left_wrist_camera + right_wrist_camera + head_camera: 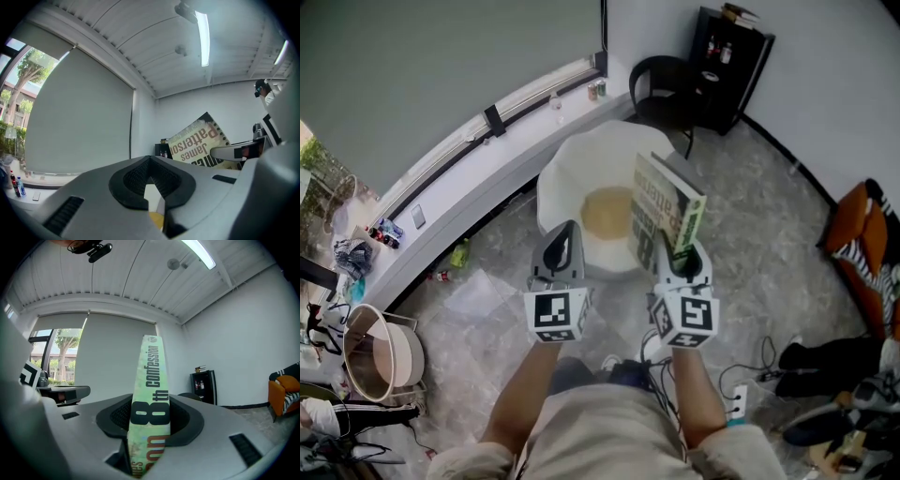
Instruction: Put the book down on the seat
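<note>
A grey marbled floor (769,253) carries a white round seat (558,178), and a tan cushion (606,214) lies in the seat's hollow. Beyond the seat stand a black chair (661,80) and a black cabinet (733,70). A white power strip (738,401) and cables (764,361) lie on the floor at lower right.

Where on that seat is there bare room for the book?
The seat is bare: its tan cushion, bordered by the white rim, lies free left of the book. Crowded: the floor at lower right, strewn with cables.

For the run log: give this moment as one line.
right gripper: shut on book | left gripper: shut, empty | book: upright, not on seat
</note>
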Tool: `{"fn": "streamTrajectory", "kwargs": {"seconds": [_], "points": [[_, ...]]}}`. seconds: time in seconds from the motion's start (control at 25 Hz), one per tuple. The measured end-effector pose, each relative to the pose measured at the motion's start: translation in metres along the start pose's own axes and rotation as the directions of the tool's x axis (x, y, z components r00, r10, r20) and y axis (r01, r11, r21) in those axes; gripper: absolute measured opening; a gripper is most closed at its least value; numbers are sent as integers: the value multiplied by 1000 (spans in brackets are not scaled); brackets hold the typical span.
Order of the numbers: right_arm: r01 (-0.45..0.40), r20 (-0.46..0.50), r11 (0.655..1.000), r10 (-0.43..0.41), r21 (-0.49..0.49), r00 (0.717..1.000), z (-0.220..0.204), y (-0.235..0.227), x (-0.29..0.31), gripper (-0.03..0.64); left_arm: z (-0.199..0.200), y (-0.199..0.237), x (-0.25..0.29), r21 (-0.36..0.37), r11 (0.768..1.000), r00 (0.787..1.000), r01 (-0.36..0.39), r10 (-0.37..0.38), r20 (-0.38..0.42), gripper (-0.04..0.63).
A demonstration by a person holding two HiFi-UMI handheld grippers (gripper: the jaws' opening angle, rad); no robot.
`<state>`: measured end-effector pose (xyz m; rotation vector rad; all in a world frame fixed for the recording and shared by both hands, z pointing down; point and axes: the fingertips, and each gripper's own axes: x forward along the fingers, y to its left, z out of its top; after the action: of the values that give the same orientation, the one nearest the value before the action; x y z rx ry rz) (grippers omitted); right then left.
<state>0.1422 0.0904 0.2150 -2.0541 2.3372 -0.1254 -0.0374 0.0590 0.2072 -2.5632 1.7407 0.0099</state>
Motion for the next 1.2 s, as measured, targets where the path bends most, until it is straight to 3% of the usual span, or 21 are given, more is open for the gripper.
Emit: {"fn": "streamTrajectory", "kwargs": {"seconds": [0.12, 0.4, 1.2], "points": [[0, 11, 1000, 0, 3, 1000, 1, -3, 10, 163, -1, 4, 8, 5, 1000, 1000, -3, 3, 0, 5], [-13, 0, 1000, 13, -9, 1000, -10, -23, 90, 163, -24, 25, 84, -4, 1000, 1000, -13, 13, -15, 5], [49, -61, 998, -52, -35, 997, -17, 22, 332, 163, -39, 175, 294, -27, 997, 997, 70, -71, -23, 5]]}}
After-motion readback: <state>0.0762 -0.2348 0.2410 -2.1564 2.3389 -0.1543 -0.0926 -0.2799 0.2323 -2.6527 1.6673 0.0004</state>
